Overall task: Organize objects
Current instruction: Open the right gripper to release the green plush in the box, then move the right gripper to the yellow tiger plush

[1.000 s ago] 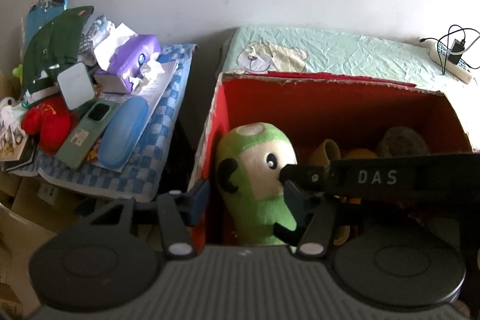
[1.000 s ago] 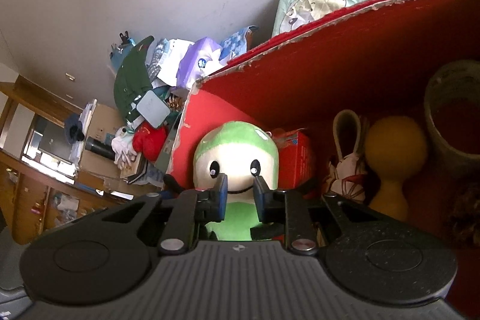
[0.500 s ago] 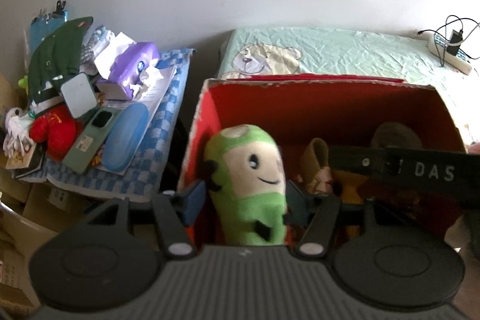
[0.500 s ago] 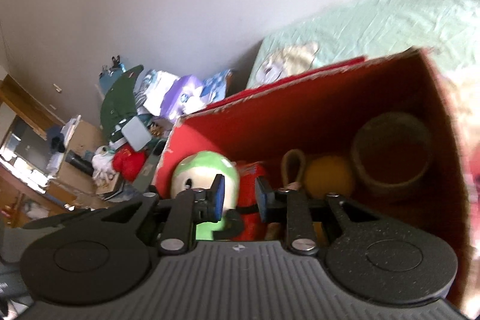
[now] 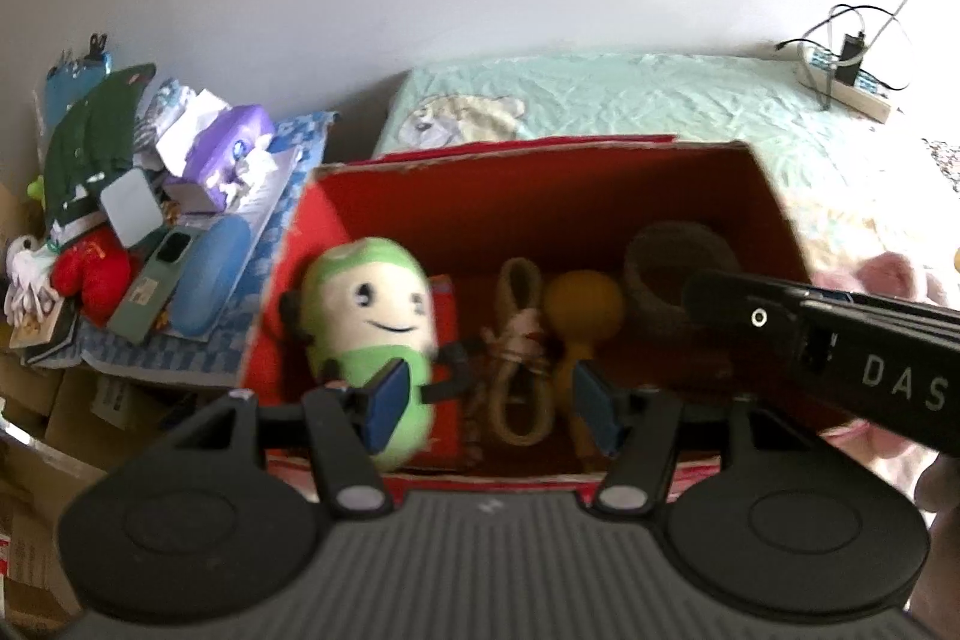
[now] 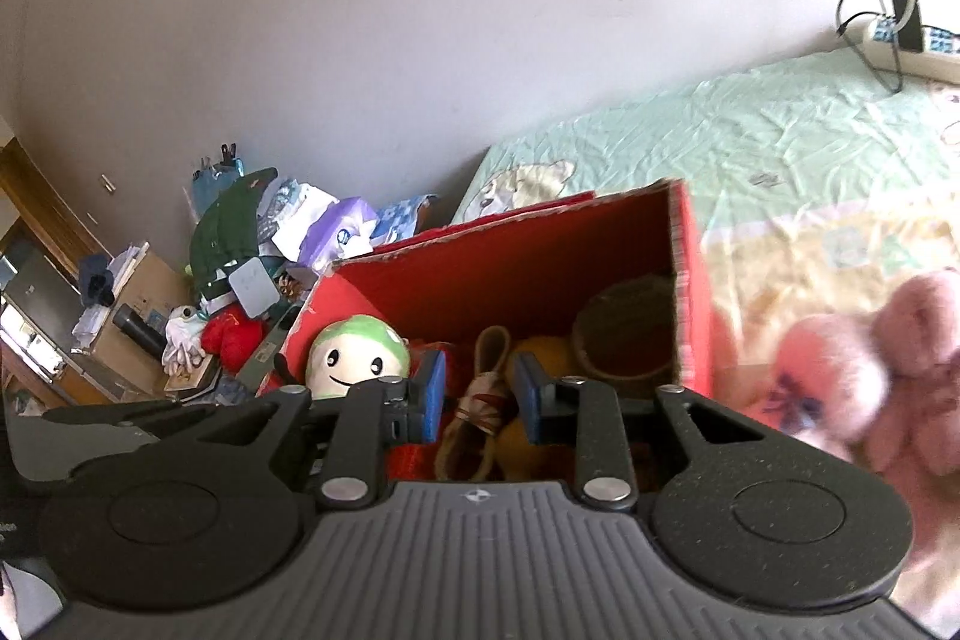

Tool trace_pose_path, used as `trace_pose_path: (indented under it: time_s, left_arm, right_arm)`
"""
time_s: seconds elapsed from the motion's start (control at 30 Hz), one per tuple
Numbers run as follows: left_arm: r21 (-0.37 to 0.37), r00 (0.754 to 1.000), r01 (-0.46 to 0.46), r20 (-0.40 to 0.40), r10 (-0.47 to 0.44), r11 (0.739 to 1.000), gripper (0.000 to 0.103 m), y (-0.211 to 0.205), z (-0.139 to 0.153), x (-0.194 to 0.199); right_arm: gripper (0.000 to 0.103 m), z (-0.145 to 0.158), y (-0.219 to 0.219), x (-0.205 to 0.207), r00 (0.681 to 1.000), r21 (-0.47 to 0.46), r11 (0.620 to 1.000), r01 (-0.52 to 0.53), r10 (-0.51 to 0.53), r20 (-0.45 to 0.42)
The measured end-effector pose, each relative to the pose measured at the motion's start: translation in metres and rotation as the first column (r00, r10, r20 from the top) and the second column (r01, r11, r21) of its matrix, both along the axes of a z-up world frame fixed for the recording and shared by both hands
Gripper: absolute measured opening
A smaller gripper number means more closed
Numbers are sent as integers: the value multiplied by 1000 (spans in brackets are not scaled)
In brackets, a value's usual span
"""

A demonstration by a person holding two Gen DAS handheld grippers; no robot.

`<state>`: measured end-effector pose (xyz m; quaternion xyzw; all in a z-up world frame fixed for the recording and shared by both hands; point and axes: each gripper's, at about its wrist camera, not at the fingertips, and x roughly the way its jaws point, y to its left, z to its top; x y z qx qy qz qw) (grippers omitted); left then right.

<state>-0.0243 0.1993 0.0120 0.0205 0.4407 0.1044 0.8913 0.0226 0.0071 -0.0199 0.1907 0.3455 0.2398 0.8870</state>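
An open red cardboard box stands on the bed. A green and cream plush lies at its left end. Beside the plush are a looped rope toy, a yellow gourd shape and a brown woven bowl. My left gripper hovers over the box's near edge, open, with nothing between its blue pads. My right gripper is above the same box, open by a narrow gap and holding nothing. A pink plush lies on the bed to the right of the box.
A cluttered side table to the left of the box holds a purple tissue pack, a blue case, a phone and a red toy. A power strip with cables lies at the bed's far right. The right gripper's black housing crosses the left wrist view.
Both grippers have drawn back and up from the box, so more of it and the bed shows. Both sets of jaws have widened a little. The green plush stays in the box.
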Motion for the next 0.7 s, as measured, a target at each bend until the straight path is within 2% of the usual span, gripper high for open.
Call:
trace_pose_path:
  time_s: [0.4,0.7]
  left_arm:
    - [22,994,101,32,-102,995,66,-104,16,-2]
    - [6,969,247,28,-247,969,66,-199,11,5]
  right_arm:
    - [29,10,-92,-31,996,5,997,74,-74,47]
    - [29,4,-181,-54,978,-12,979,202,-201,61]
